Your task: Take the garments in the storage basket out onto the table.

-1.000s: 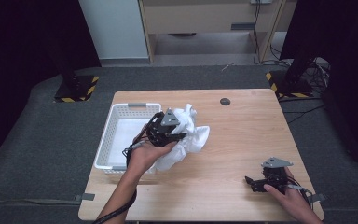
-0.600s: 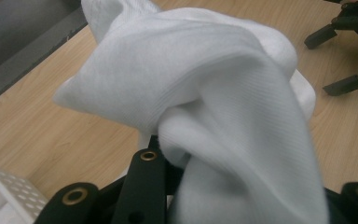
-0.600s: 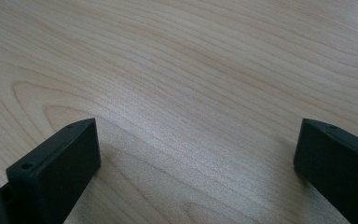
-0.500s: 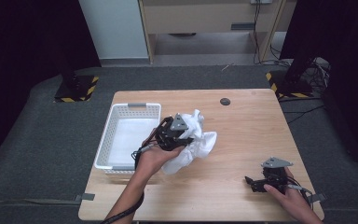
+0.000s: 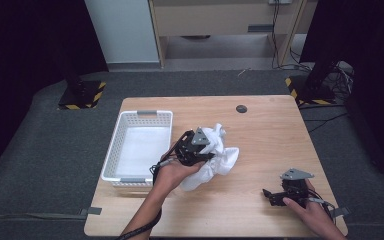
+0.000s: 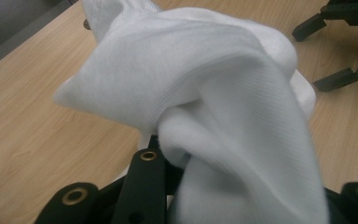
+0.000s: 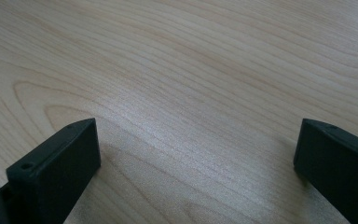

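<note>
A crumpled white cloth [image 5: 221, 156] hangs over the middle of the wooden table [image 5: 270, 140], just right of the white basket [image 5: 111, 152]. My left gripper [image 5: 206, 155] is shut on the cloth, and a bunch of cloth [image 6: 223, 93] drapes over its jaws in the left gripper view. The fingertips are hidden under the fabric. My right gripper [image 5: 270, 196] rests low at the table's front right, open, with bare wood between its jaws [image 7: 196, 154]. It appears far off as the right gripper [image 6: 342, 46] in the left gripper view.
The basket holds something flat and white [image 5: 140, 150] on its bottom. A small black disc [image 5: 241, 108] lies near the table's far edge. Bare wood stretches between the cloth and my right gripper. Dark floor surrounds the table.
My left gripper has carried the cloth to the right, away from the basket's edge toward the table's middle. The right gripper has stayed where it was.
</note>
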